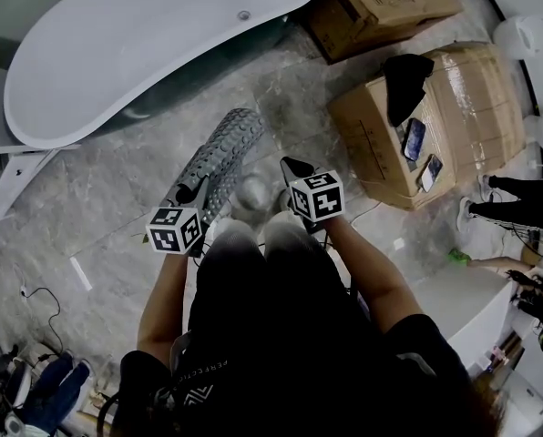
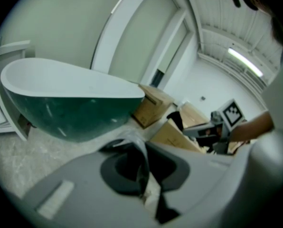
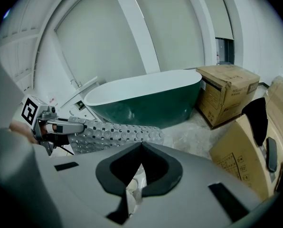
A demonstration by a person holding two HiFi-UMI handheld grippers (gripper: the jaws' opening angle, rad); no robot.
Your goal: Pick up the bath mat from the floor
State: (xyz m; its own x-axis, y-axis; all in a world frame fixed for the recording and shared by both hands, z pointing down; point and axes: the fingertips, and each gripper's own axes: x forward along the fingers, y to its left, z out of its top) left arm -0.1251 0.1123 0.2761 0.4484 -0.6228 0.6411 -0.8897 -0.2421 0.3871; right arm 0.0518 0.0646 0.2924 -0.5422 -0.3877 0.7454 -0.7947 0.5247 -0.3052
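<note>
Left gripper (image 1: 192, 189) is clamping its jaws on the bath mat (image 1: 224, 148); right gripper (image 1: 291, 167), jaws together, is idling; slow lifting seems safest

- Mat (image 1: 221, 156): grey, rows of round bumps, small black squares.
- Tub (image 1: 144, 35): white inside, dark green outside.
- Boxes (image 1: 390, 7): brown.
- Floor (image 1: 117, 208): grey, marbled.

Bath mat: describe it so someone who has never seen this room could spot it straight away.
Find the large white bathtub. Just in front of it, a long strip is held up by one end in the left gripper: the bath mat. Unlike the plain brown boxes nearby, it is translucent grey and covered in rows of round bumps.
</note>
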